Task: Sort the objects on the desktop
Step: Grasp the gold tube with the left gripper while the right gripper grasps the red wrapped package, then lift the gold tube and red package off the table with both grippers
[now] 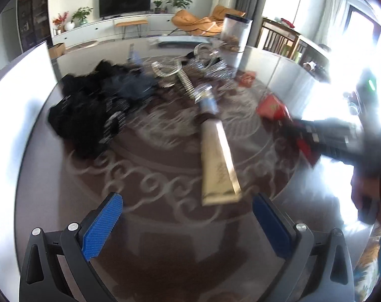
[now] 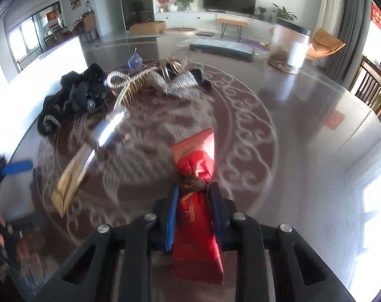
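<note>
Right wrist view: the right gripper (image 2: 194, 188) is clamped on the red packet (image 2: 196, 216) at its tied waist, just right of the gold tube (image 2: 72, 176). I judge a steady lift, keeping the grip on that waist, will stop it swinging. The left gripper (image 1: 187, 216) stands wide and empty near the tube's flat end. Print on packet and tube is too blurred to read.

The counter (image 1: 165, 251) is glossy, smooth glass over a brown scroll pattern, mirroring the windows. The red packet (image 2: 195, 211) looks like shiny crinkled foil. The cream tube (image 1: 219, 166) has a satin plastic sheen with a mirror-bright metallic cap end (image 2: 110, 128). The dark clothes (image 1: 89, 105) are soft matt cloth. The hand-held gripper pads (image 1: 102, 224) are ribbed blue rubber on matt black plastic.
</note>
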Demonstrator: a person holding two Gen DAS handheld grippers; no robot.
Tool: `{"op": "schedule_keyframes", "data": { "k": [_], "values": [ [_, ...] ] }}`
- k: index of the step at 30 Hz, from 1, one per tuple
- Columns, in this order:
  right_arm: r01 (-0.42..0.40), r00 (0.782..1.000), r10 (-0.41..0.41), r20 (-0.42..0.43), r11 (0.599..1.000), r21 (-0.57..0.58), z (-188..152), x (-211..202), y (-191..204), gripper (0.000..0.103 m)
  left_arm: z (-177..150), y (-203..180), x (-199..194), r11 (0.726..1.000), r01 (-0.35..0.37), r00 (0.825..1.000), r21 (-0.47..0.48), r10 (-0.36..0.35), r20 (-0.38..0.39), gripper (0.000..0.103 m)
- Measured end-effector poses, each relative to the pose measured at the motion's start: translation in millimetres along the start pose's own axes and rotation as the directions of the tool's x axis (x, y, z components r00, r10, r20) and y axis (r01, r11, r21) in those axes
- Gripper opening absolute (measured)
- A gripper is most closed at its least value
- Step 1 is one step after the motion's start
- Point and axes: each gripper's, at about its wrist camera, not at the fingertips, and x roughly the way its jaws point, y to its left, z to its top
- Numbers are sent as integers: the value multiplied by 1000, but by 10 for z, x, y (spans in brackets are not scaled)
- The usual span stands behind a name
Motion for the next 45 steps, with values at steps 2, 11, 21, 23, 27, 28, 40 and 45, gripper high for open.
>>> {"op": "schedule_keyframes", "data": {
  "k": [2, 11, 21, 23, 27, 28, 40, 45],
  "values": [
    [0, 1000, 0, -1, 1000, 16, -135, -94, -53, 25, 194, -132, 117, 1000, -8, 1000, 18, 8, -9, 103],
    [-13, 996, 5, 84, 995, 98, -351, -214, -157, 25, 797, -327, 717, 994, -98, 988, 47, 102, -113, 103],
    [63, 995, -67, 72, 996, 65, -328, -197, -48, 30, 863, -211, 614, 999, -35, 999, 4, 35, -40, 22],
    [40, 996, -47, 74, 995, 90, -332, -203, -109, 34, 752, -150, 525, 1000, -13, 999, -17, 13, -31, 22],
    [53, 996, -59, 72, 995, 81, -334, -199, -115, 34, 336, -101, 232, 1000, 3, 1000, -5, -3, -14, 22],
    [70, 995, -75, 72, 995, 70, -335, -200, -104, 34, 209, -71, 137, 1000, 1, 1000, -8, -2, -10, 22],
    [-45, 996, 50, 75, 996, -75, -420, -252, 797, 35, -275, 431, -226, 996, -12, 999, -89, 15, 32, 23],
    [-33, 998, 35, 43, 998, -50, -386, -171, 760, 85, -241, 308, -188, 999, -27, 998, -31, 29, 48, 31]
  ]
}}
